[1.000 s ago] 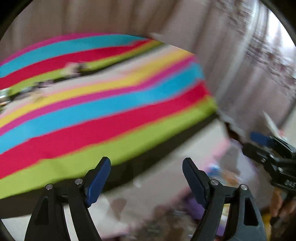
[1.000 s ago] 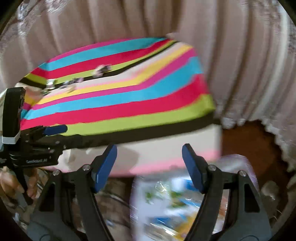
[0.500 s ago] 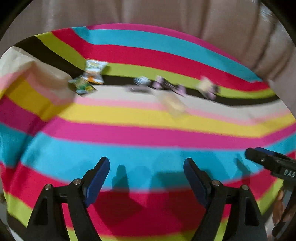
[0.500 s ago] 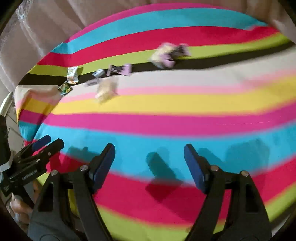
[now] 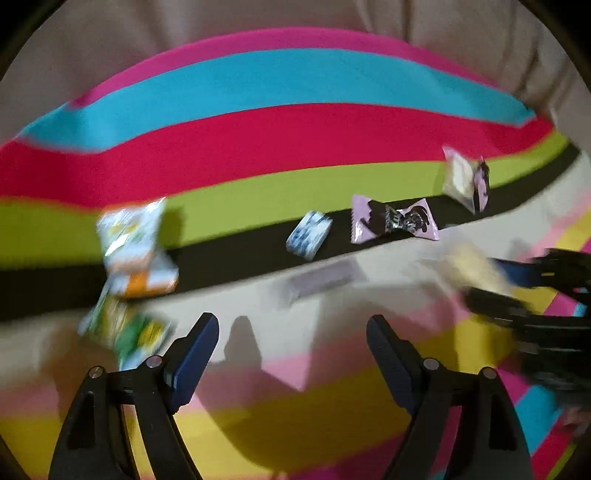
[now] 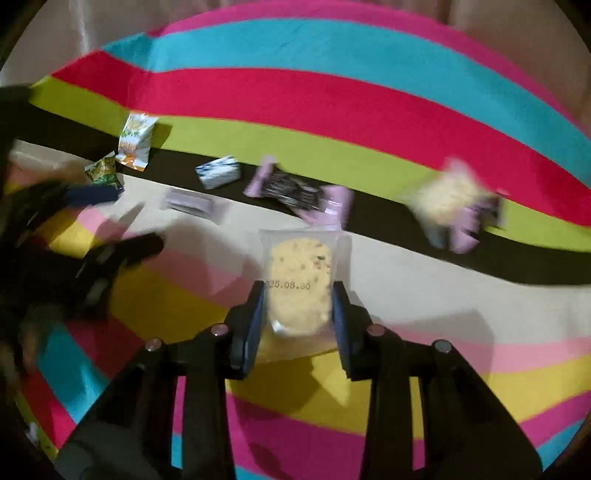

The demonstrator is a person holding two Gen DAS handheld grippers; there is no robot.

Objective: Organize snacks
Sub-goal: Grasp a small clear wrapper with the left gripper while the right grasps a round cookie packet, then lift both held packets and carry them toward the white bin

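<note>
Several snack packets lie on a striped cloth (image 5: 258, 125). In the right wrist view my right gripper (image 6: 298, 295) is shut on a clear packet with a yellow cookie (image 6: 298, 269). Beyond it lie a pink-and-black packet (image 6: 299, 192), a blue-white packet (image 6: 218, 171), an orange-white packet (image 6: 136, 142), a green packet (image 6: 104, 170) and another cookie packet (image 6: 448, 195). My left gripper (image 5: 291, 343) is open and empty over the cloth, with the orange-white packet (image 5: 136, 247), green packet (image 5: 129, 332), blue-white packet (image 5: 309, 234) and pink-and-black packet (image 5: 393, 219) ahead of it.
A beige curtain (image 5: 221, 22) hangs behind the cloth-covered surface. A flat pale purple packet (image 6: 192, 201) lies on the cream stripe. The right gripper shows at the right edge of the left wrist view (image 5: 532, 295); the left gripper shows at the left of the right wrist view (image 6: 74, 236).
Both grippers swung from the floor side up over the cloth toward the snacks. My right gripper has closed on the yellow cookie packet. The left stays open.
</note>
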